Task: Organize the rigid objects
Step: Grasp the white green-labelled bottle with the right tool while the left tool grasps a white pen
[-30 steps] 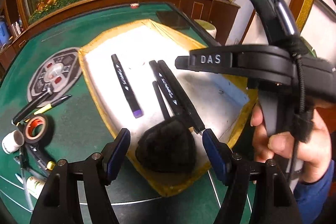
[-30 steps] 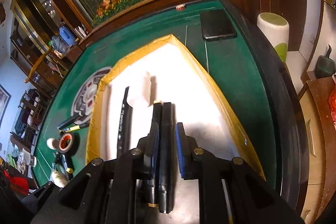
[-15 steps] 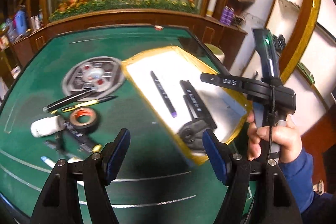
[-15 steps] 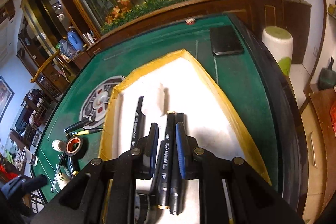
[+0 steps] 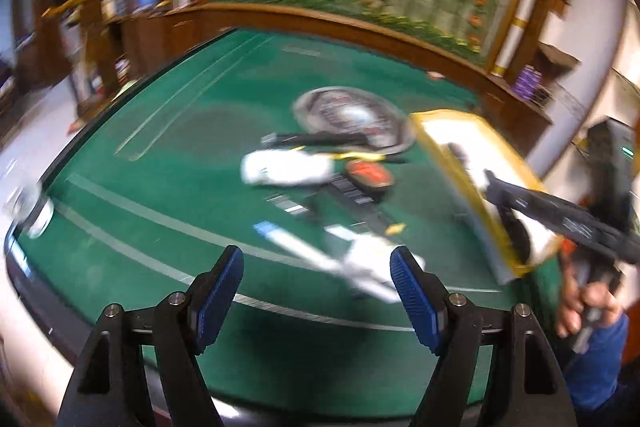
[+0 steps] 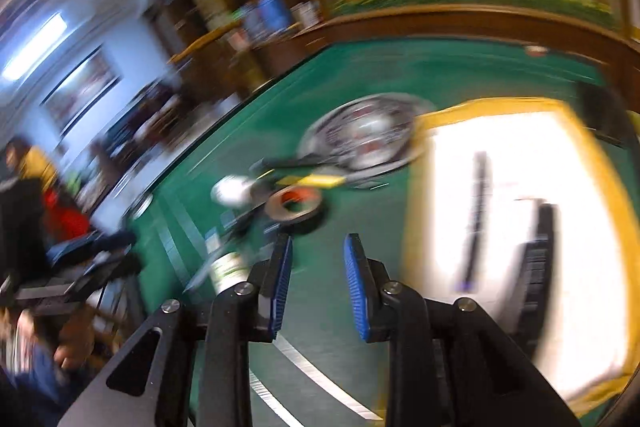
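Claws empty: the left claw (image 5: 316,281) gapes, the right claw (image 6: 318,281) has just been parting, over loose pens (image 5: 320,138) mid-counter (image 5: 180,131); stiff, light, slippery—best pinched mid-barrel.

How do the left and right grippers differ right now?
Opening: the left gripper stands wide open; the right gripper shows a narrow gap, its jaws having just been opening.
Position: the left gripper hangs over bare green felt tabletop near the loose clutter; the right gripper sits between the orange-cored tape roll and the yellow-rimmed white tray.
Shared: blue ribbed pads, nothing between them.
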Demonstrator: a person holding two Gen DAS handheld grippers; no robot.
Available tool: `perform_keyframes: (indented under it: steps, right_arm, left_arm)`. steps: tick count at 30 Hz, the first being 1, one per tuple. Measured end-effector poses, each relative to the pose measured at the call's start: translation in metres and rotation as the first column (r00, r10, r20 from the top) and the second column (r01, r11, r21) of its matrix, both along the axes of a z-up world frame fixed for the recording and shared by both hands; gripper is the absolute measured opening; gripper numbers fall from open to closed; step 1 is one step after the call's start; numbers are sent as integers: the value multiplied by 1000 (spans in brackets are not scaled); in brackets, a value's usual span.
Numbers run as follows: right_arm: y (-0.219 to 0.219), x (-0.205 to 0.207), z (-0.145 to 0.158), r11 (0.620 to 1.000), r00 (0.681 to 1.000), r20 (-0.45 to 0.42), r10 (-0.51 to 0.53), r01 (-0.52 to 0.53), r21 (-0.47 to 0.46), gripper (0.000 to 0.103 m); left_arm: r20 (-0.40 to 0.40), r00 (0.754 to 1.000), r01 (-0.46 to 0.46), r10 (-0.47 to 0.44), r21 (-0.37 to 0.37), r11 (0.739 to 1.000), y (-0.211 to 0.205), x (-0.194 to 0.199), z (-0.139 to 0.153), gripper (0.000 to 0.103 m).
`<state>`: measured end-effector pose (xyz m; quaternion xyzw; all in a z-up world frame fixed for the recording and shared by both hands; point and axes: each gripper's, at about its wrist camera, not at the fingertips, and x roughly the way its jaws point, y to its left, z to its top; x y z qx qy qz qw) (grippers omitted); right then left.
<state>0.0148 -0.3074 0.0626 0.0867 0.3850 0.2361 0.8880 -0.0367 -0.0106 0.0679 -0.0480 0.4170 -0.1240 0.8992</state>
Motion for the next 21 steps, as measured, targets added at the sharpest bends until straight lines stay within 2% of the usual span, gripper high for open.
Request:
perform_keyframes:
  steps: [3,8,15,21]
  right_arm:
    - [38,-1,-6,993,995,-27,100,-101,-53,28]
    - [84,5,-18,966,978,-72,195,-205,-160,30]
    - [115,5,-38,928,966,-97,240,-258,-268,32]
    - [129,6,-51,916,958,-122,260,-285,-282,34]
  left_arm:
    - [-53,997,-56,55,-6,998,23,7,-18,79]
    - [-95,993,-74,73,-10,997,33,9,-32,79]
    - [-121,991,-59,58,-5,998,30,11,-42,79]
    - [-143,988,-63,61,-8,998,32,13,-48,79]
